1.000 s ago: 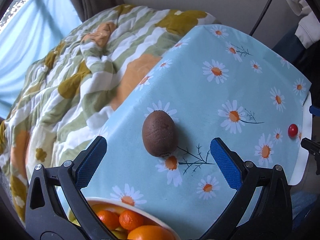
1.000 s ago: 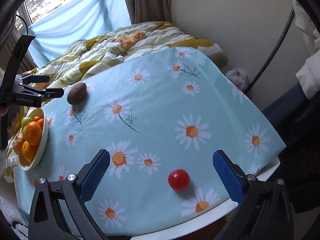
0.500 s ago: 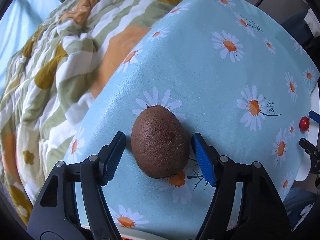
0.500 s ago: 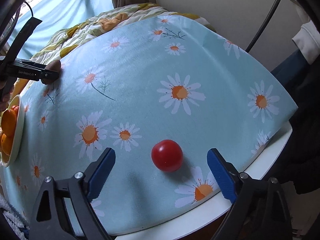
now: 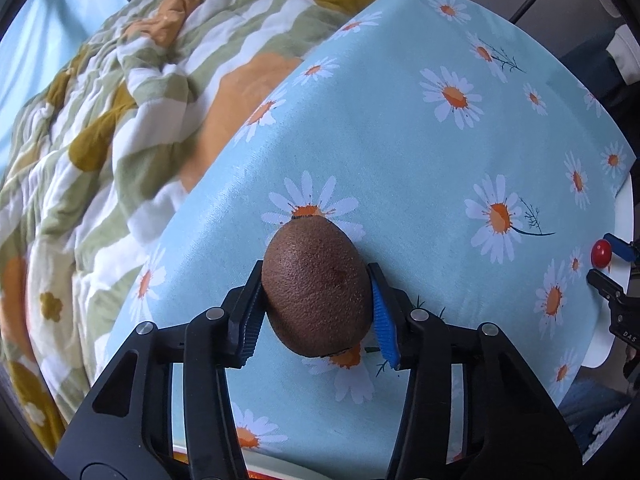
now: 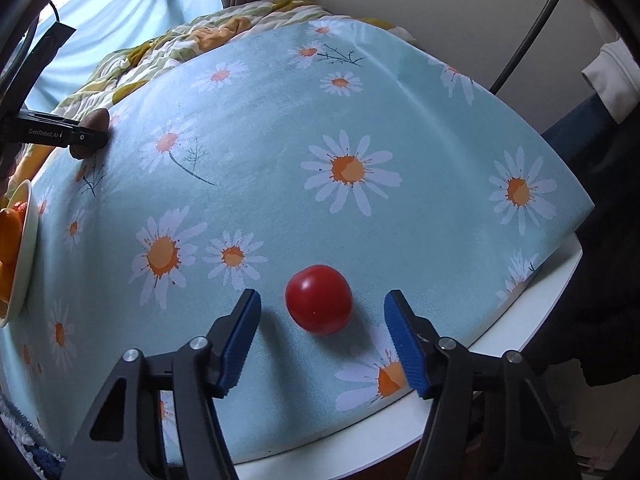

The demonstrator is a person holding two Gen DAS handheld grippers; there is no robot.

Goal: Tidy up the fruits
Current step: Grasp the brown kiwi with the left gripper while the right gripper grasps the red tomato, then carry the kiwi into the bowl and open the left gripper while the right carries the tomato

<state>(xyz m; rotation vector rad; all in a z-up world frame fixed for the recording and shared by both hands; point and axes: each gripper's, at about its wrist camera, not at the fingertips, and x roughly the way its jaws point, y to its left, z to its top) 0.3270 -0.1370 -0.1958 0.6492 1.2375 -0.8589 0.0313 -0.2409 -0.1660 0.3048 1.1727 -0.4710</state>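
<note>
2 fruits loose: kiwi (image 5: 316, 288) and tomato (image 6: 319, 299), both on the daisy tablecloth (image 5: 420, 160), well apart from each other.
Change, left: 1 second ago the left gripper (image 5: 316, 308) stood wide open short of the kiwi; now its blue pads press both flanks of the fruit.
Change, right: the right gripper (image 6: 322, 338) has come in from farther back, and the tomato now sits just ahead of the gap between its fingers.
Meaning: kiwi looks secured and ready to lift; tomato grasp not yet made.
Left claw: clamped on the kiwi, which seems to rest on the cloth.
Right claw: spread apart, a clear gap on each side of the tomato.
Left pose: low, pointing across the table toward the quilt (image 5: 100, 128).
Right pose: low over the near table edge (image 6: 500, 344), angled down.
Bowl (image 6: 25, 256): at the left edge of the right view, oranges (image 6: 9, 232) inside; likely destination.
</note>
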